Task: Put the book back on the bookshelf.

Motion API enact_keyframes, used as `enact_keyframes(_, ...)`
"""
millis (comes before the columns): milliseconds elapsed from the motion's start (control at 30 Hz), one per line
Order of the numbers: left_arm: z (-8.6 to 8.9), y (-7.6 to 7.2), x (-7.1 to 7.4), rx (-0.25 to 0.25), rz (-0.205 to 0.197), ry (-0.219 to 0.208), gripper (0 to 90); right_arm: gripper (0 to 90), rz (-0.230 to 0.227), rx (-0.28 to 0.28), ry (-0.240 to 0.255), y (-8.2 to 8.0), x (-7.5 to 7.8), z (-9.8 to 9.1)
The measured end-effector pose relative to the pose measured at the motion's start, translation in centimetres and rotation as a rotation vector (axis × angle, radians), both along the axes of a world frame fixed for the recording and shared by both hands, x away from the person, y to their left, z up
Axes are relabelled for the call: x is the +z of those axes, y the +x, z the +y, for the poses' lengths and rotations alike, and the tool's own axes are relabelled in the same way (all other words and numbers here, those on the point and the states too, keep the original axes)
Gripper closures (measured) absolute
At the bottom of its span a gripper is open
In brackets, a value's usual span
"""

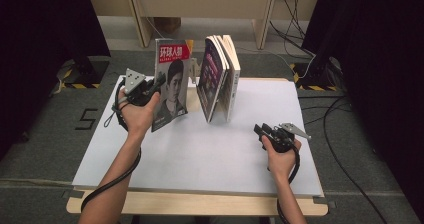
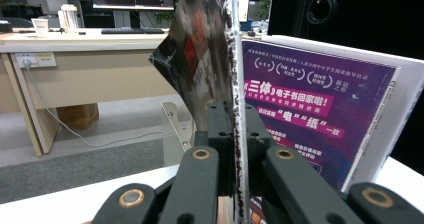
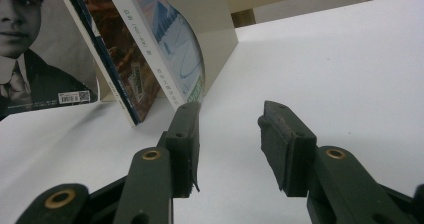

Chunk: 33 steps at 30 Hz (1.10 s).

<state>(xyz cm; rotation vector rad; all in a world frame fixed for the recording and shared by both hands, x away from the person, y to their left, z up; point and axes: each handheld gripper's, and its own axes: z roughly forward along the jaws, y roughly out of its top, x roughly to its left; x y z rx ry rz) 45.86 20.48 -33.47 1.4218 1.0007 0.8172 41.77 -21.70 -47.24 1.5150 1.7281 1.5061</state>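
The left claw (image 1: 159,81) is clamped on the edge of a magazine (image 1: 171,81) with a portrait cover, holding it upright left of centre in the high view. Just to its right, a few books (image 1: 220,79) lean together against a bookend (image 3: 215,31) on the white desk (image 1: 200,154). The right claw (image 1: 259,130) rests low at lower right, jaws apart and empty.

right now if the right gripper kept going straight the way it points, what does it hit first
Probably the leaning books; the open right gripper has only bare white table before them, though depth is unclear.
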Motion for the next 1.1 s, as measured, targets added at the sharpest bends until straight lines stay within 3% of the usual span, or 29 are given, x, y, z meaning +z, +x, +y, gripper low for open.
enact_keyframes(800, -0.7, 3.5, -0.2, 0.012, -0.003, -0.002, 86.2, 59.9, 0.002, 0.001, -0.002, 0.0, -0.1, -0.2)
enact_keyframes(1100, -1.0, 4.5, -2.1, 0.010, -0.025, -0.030, 86.1, 59.9, 0.008, 0.004, 0.000, -0.1, -0.2, -0.1)
